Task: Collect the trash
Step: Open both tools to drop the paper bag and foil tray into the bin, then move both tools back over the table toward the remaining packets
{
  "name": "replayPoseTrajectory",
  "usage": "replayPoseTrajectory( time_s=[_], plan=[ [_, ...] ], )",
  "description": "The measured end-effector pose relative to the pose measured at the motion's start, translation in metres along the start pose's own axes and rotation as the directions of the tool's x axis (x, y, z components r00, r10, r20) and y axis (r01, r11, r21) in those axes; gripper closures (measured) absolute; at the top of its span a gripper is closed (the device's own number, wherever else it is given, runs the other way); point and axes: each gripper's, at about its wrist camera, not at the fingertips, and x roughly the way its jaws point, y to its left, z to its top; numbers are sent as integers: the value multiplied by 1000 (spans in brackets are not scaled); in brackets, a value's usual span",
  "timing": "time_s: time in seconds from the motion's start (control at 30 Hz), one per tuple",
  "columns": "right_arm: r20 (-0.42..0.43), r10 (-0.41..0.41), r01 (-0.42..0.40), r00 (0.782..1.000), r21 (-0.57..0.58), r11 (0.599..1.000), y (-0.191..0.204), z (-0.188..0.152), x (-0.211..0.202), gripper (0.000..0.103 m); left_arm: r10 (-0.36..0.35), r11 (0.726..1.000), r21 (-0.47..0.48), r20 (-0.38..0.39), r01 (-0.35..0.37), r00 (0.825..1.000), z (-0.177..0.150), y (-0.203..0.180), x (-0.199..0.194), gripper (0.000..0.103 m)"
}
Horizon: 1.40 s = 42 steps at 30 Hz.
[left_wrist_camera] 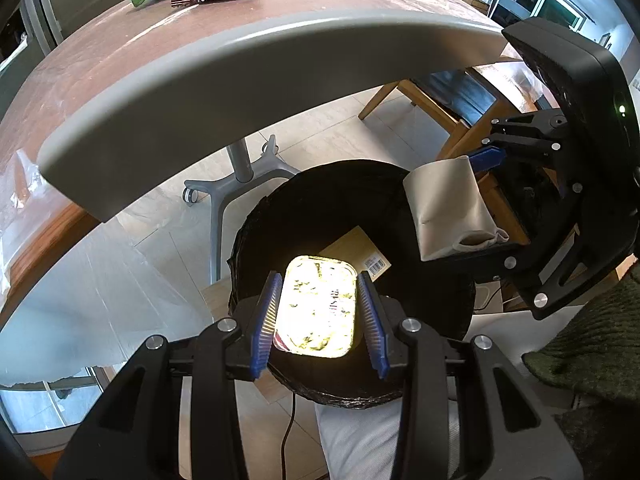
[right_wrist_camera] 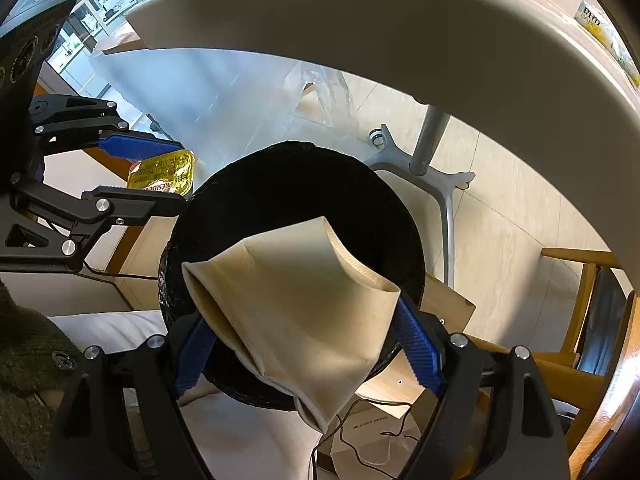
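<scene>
Tiled floor under grey table (left_wrist_camera: 224, 92); black-lined round bin (left_wrist_camera: 256, 216) below both grippers; left gripper (left_wrist_camera: 320, 320) jaws clamped on light, slippery, dentable gold foil tray (left_wrist_camera: 320, 308) by long sides; right gripper (right_wrist_camera: 308, 344) jaws wide, pinching soft, crushable beige paper filter (right_wrist_camera: 296, 308) by edges.

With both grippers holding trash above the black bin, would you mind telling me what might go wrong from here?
The paper cone is wider than the right gripper and hangs near the black bin's rim, so it might snag or fall outside. The foil packet in the left gripper sits over the opening, but its slick wrapper could slip early.
</scene>
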Motion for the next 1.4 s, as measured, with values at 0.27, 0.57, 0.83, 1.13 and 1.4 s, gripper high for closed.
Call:
replayPoseTrajectory(
  time_s=[0.27,0.57,0.83,1.13,1.4],
  plan=[
    [-10,-2,2,1000,8,1000,-2,1,6,23,-6,1000,5,-8,6,1000,4,-1,6,66],
    [-9,-9,9,1000,4,1000,-3,0,3,18,-64,998,-6,22,64,998,4,0,1,19],
    [12,-39,38,999,27,999,-10,-3,-11,14,-41,998,-39,33,43,999,5,12,-11,19],
    [24,-14,13,1000,28,1000,-10,3,-15,11,-28,998,-60,58,32,998,10,21,-23,19],
    [229,30,-31,973,1,1000,-8,24,-97,11,-52,998,-29,216,60,975,28,18,-87,19]
  ],
)
